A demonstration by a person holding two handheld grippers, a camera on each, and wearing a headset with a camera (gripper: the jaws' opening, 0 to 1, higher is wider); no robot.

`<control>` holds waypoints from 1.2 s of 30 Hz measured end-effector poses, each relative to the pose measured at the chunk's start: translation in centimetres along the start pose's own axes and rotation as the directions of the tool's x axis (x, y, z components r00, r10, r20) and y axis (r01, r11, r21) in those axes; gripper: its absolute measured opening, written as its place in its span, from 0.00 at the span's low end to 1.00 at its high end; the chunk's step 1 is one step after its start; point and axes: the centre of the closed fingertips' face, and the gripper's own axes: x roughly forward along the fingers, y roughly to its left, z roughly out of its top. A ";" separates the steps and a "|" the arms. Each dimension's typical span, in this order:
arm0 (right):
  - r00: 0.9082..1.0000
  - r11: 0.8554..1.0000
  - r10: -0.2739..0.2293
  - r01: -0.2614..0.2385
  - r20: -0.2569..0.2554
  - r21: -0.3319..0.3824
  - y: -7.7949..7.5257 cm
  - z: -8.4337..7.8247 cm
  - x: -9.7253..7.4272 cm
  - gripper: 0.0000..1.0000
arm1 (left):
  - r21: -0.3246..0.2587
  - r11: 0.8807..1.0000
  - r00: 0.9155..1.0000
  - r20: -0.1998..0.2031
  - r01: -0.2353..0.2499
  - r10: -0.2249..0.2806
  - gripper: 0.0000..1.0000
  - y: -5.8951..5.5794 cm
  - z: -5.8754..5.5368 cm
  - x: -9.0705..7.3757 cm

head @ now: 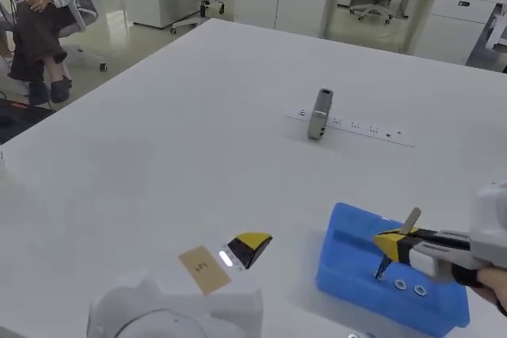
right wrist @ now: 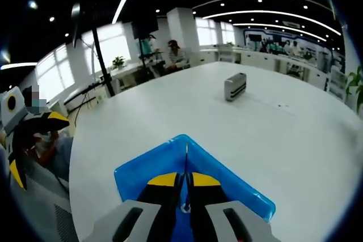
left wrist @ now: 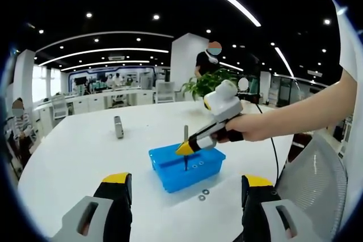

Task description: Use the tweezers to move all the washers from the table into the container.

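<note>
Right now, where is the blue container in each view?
Head view: the container is at the lower right.
Left gripper view: the container is at the centre, just below the middle.
Right gripper view: the container is at the bottom centre.
Shared landmark: the grey box standing beyond it.

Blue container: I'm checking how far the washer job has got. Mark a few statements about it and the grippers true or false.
1. The right gripper is shut on the tweezers. True.
2. The tweezers' tip is outside the blue container. False: it reaches down inside it.
3. Two washers lie inside the container. True.
4. Every washer is in the container. False: two loose washers lie on the table beside it.
5. The left gripper is shut. False: its jaws stand apart, holding nothing.
</note>
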 end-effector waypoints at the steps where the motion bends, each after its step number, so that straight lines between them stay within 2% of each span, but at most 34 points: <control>1: 1.000 1.000 -0.003 0.003 -0.003 -0.007 0.0 0.0 -0.1 0.03 | 0.000 1.000 1.000 0.000 -0.001 0.001 0.80 0.0 0.0 0.0; 13: 0.995 1.000 0.003 -0.005 0.102 0.021 1.1 1.6 -2.5 0.03 | -0.002 1.000 1.000 0.002 -0.003 0.003 0.80 0.0 0.0 0.0; 20: 0.981 0.997 0.032 -0.045 0.192 0.065 2.8 3.1 -4.2 0.03 | -0.002 1.000 1.000 0.004 -0.001 0.001 0.80 0.0 0.1 0.0; 22: 0.978 0.996 0.042 -0.057 0.205 0.069 3.3 3.2 -4.6 0.03 | -0.003 1.000 1.000 0.003 0.001 -0.001 0.80 0.0 0.0 0.0; 27: 0.973 0.994 0.056 -0.075 0.222 0.078 4.2 3.2 -5.3 0.03 | 0.000 1.000 1.000 0.003 0.006 -0.006 0.80 -0.1 0.0 0.0; 31: 0.970 0.990 0.086 -0.109 0.229 0.090 5.4 2.6 -5.3 0.04 | 0.004 1.000 1.000 0.001 0.010 -0.010 0.80 -0.2 0.0 0.0; 36: 0.972 0.987 0.110 -0.131 0.208 0.088 6.7 1.4 -5.0 0.04 | 0.006 1.000 1.000 0.001 0.009 -0.009 0.80 -0.2 0.0 0.0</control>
